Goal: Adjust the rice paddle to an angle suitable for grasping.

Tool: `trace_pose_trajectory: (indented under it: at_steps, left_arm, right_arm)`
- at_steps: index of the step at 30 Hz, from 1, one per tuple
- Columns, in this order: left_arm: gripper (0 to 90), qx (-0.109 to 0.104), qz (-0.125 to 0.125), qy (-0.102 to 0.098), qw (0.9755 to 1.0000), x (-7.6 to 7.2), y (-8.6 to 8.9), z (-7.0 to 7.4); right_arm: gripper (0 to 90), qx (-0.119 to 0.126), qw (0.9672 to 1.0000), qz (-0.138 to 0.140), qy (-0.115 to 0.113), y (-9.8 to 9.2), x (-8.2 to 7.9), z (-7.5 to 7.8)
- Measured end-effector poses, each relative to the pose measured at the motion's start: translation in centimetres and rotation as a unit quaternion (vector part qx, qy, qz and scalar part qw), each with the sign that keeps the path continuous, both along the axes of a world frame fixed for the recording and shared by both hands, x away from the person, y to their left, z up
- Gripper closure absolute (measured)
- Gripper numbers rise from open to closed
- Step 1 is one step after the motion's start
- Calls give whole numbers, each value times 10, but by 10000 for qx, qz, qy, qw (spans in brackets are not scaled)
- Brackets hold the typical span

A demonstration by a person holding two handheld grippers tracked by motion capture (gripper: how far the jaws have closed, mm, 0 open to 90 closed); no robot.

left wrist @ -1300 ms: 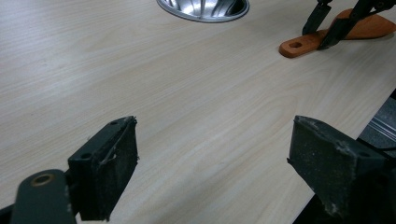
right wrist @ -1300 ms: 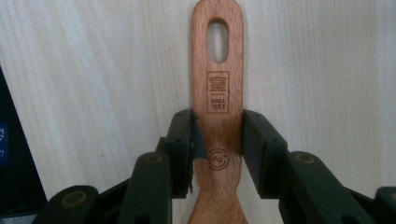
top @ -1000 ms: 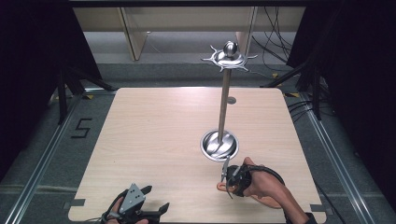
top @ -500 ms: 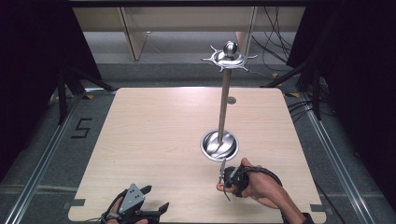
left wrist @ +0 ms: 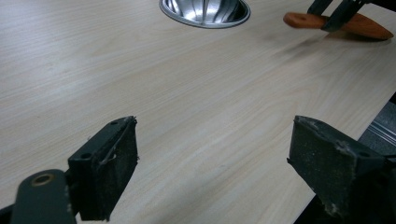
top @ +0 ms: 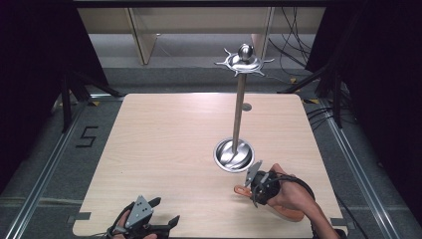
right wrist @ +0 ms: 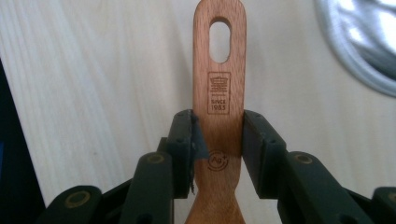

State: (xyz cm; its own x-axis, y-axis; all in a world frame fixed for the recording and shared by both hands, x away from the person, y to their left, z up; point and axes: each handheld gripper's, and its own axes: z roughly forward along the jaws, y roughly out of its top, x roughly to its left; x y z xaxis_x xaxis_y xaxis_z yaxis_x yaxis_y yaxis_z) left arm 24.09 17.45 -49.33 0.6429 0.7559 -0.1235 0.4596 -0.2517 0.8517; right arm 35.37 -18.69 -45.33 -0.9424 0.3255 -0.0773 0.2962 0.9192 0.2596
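A wooden utensil [right wrist: 219, 93] with a slotted hole in its handle is clamped between the pads of my right gripper [right wrist: 218, 133], which is shut on it. From above, the right gripper [top: 255, 188] sits just in front of the stand's round base, with the utensil's handle [top: 240, 189] sticking out to the left. The left gripper view shows the utensil [left wrist: 303, 20] hovering a little above the table over its shadow. A tall metal stand [top: 239, 109] carries a ring of hooks [top: 244, 62] at its top. My left gripper [top: 165, 210] rests open at the front left, its jaws [left wrist: 212, 130] wide apart with nothing between them.
The stand's shiny base [top: 234, 155] lies right of the wooden table's [top: 164, 139] centre, close to my right gripper. Black drapes and cables border the table. A small metal disc [top: 246, 106] lies behind the pole.
My right hand has shifted slightly and risen a little with the wooden utensil in its jaws. The left gripper has stayed where it was.
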Motion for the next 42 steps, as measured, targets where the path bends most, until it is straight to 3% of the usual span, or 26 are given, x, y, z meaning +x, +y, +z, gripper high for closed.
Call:
trace_pose_trajectory:
  at_steps: [3,4,9,11,12,18,22,23,26,27,29,31,33,36,37,38,42]
  left_arm:
    - [149,-9,-8,-3,10000,0,0,0]
    - [149,-20,-3,-4,10000,0,0,0]
    - [149,-10,-11,-2,10000,0,0,0]
    - [149,-6,-12,-2,10000,0,0,0]
    - [149,-1,-15,0,10000,0,0,0]
    - [149,-9,-15,-6,10000,0,0,0]
    - [149,-19,-3,-6,10000,0,0,0]
    - [149,-12,-3,-7,10000,0,0,0]
    - [149,6,-17,0,10000,0,0,0]
    - [149,-26,3,-10,10000,0,0,0]
    - [149,-2,37,-9,10000,0,1,1]
    - [149,6,72,-4,10000,0,2,1]
    - [149,19,57,-7,10000,0,2,1]
    - [149,-100,37,-1,9999,0,0,0]
    - [149,-28,12,-5,10000,0,1,0]
    - [149,-99,45,-4,9999,0,0,0]
    - [149,-24,23,-5,10000,0,1,1]
  right_arm:
    - [666,442,9989,53,-126,-9,5,5]
    - [666,591,9980,-82,-222,-13,4,7]
    - [668,1107,9932,-270,-216,-35,7,18]
    - [669,1116,9929,-386,-164,-37,6,20]
    - [669,1229,9911,-464,-222,-40,5,21]
    - [670,1461,9865,-622,-402,-53,5,28]
    - [670,1609,9843,-625,-373,-59,6,33]
    - [670,1728,9819,-668,-403,-60,6,35]
    - [670,1822,9791,-791,-441,-63,5,39]
    - [670,1796,9785,-784,-637,-64,6,42]
    - [670,1906,9768,-779,-596,-64,5,44]
    - [670,1889,9772,-769,-586,-65,5,46]
    - [670,2029,9737,-808,-644,-67,6,47]
    - [670,2048,9733,-775,-694,-72,7,51]
    - [670,2159,9701,-835,-726,-72,6,51]
    - [671,2143,9707,-806,-727,-73,7,52]
    - [670,2280,9668,-841,-792,-75,7,56]
